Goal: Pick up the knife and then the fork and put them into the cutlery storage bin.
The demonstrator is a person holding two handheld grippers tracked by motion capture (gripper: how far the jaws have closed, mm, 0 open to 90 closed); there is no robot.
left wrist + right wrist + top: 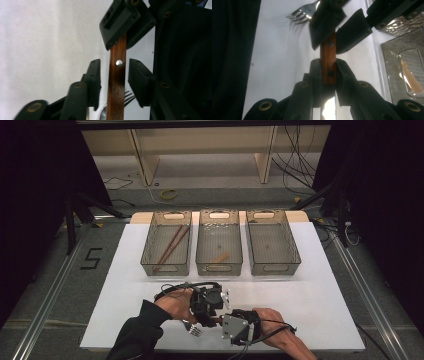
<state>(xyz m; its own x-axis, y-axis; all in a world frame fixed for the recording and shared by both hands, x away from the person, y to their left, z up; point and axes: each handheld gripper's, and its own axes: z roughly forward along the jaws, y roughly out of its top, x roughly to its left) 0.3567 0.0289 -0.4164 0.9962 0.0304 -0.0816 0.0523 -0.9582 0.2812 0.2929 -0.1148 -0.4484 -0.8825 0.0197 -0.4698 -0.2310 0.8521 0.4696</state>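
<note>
Black jaws of the right gripper (328, 72) clamp the fork (328, 53) handle; the left gripper (115, 80) straddles it, open. The high view adds three bins (220, 266).

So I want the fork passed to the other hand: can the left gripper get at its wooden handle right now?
Probably yes. The fork handle already lies between the open jaws of the left gripper, with a gap on each side. The right gripper clamps it farther along.

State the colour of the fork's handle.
Reddish-brown wood with silver rivets; the fork handle shows best in the right gripper view.
</note>
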